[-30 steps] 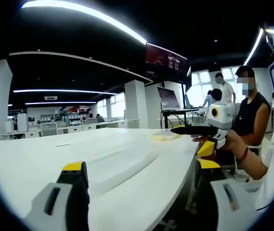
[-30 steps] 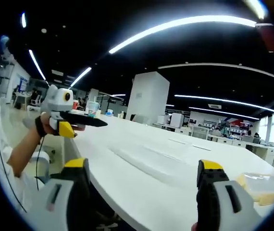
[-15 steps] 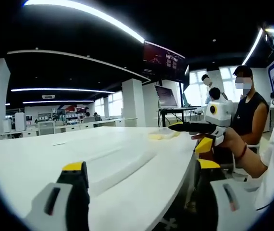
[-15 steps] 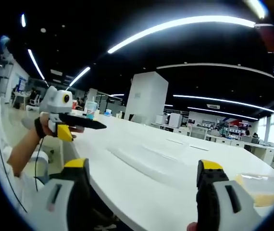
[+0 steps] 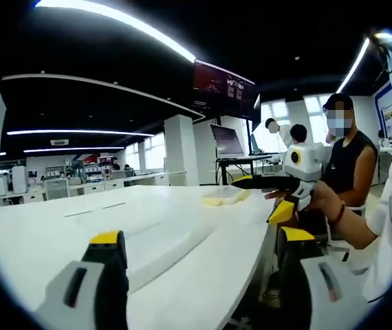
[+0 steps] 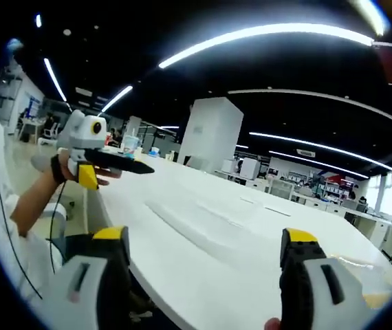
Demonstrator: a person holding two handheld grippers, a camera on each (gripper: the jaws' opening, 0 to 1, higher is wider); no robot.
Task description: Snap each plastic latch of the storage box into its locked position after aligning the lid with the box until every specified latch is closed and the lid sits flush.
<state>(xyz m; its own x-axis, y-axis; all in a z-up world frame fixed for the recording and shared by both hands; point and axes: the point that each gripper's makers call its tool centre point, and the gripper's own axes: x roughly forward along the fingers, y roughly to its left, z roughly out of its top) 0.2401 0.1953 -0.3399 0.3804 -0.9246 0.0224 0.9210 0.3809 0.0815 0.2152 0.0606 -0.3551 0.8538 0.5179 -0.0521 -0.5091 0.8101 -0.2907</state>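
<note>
Left gripper view: the left gripper (image 5: pixel 199 251) is held low over the near edge of a long white table (image 5: pixel 65 230). Its jaws stand wide apart, yellow tips up, with nothing between them. A pale, low white slab (image 5: pixel 165 240) lies flat on the table just beyond the left jaw; whether it is a lid I cannot tell. Farther along the table, toward the right, sits the storage box (image 5: pixel 225 196), a clear container with something yellowish inside; its latches are too small to read.

In the same view the right gripper (image 5: pixel 278 184) comes in from the right, held in a hand (image 5: pixel 316 199) above the table's far right edge, near the storage box but not touching it. From this side I cannot tell how far its jaws are apart. A person in a dark sleeveless top (image 5: pixel 347 161) sits behind it. A dark screen (image 5: pixel 223 86) hangs from the ceiling beyond.

Right gripper view: the right gripper's jaws are spread wide, empty, over the table. The left gripper is at the far left, in a hand (image 6: pixel 69 168), level above the table edge. A white pillar (image 6: pixel 210 134) stands behind the table.
</note>
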